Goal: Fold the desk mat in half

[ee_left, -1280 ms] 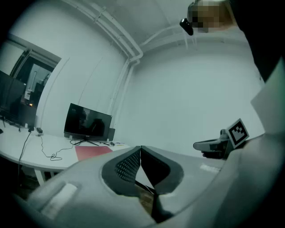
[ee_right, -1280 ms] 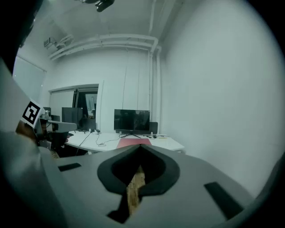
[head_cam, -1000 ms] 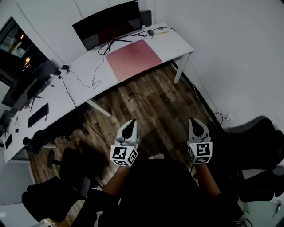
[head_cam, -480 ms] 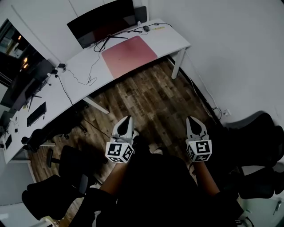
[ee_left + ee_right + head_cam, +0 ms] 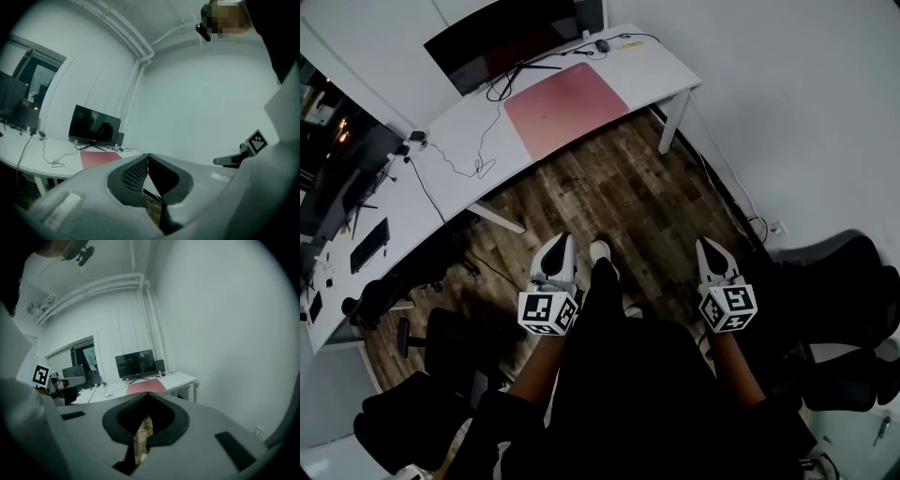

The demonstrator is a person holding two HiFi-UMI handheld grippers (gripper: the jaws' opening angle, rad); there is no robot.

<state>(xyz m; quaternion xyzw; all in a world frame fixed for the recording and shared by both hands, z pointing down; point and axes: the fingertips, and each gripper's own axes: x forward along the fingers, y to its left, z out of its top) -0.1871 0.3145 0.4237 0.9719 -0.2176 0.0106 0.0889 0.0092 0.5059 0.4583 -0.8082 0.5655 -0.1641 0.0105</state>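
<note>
One pink desk mat (image 5: 565, 110) lies flat on the far worktop (image 5: 661, 73), beside one monitor (image 5: 502, 42). Nearer, above the floor (image 5: 619, 197), the left tongs (image 5: 566, 241) and the right tongs (image 5: 704, 247) are both pressed together, empty.

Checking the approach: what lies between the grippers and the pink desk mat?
In the head view, only bare wooden floor, then the front edge of the white desk, separates the left gripper and right gripper from the desk mat.
</note>
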